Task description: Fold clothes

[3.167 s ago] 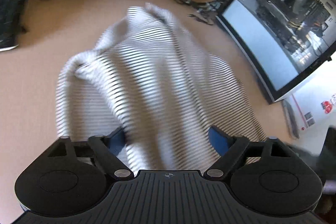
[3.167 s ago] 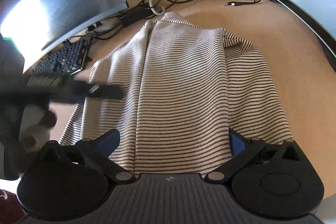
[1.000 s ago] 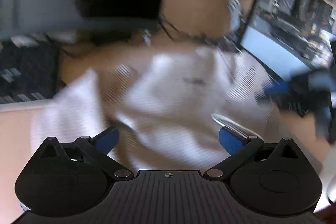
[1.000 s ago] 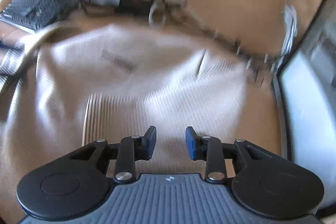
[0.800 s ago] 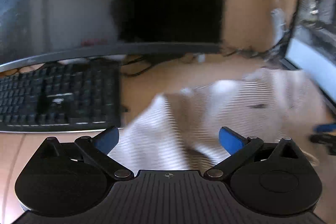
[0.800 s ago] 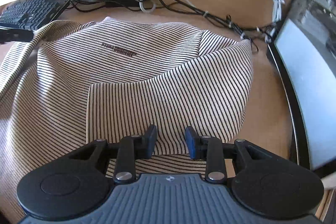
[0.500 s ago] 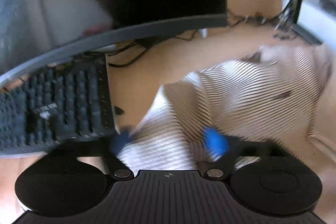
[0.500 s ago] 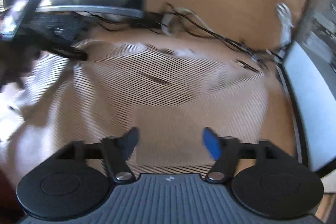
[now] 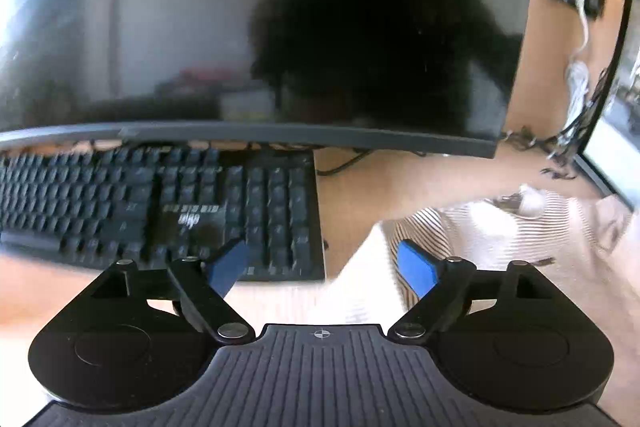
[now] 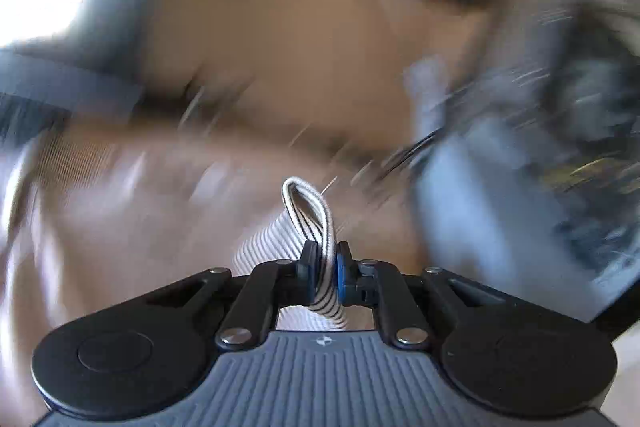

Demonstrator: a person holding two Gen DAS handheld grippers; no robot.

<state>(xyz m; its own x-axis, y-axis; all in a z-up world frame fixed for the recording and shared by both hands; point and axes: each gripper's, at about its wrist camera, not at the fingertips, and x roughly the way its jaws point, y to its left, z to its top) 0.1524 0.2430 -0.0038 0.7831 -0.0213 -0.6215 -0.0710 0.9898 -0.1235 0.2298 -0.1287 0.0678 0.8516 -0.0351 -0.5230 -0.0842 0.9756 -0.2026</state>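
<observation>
We have the right gripper (image 10: 324, 269) clamped on a pinched fold of the striped shirt (image 10: 308, 215), its jaws just closed on it; this looks like a lift to start a fold. The left gripper (image 9: 322, 263) has just opened, nothing held, the shirt's edge (image 9: 500, 231) beside it on the surface (image 9: 352, 195). Next we need a left-hand grip. Beyond, keyboard (image 9: 160, 203), monitor (image 9: 240, 27) and cables (image 9: 576, 79) crowd the space.

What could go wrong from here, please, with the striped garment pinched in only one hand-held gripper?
The right hand-held gripper, which has just been closing, pinches only a narrow fold of the white, dark-striped knit garment, so it may slip free. The open left hand-held gripper holds nothing. Trailing cloth could drag onto the black computer keyboard.
</observation>
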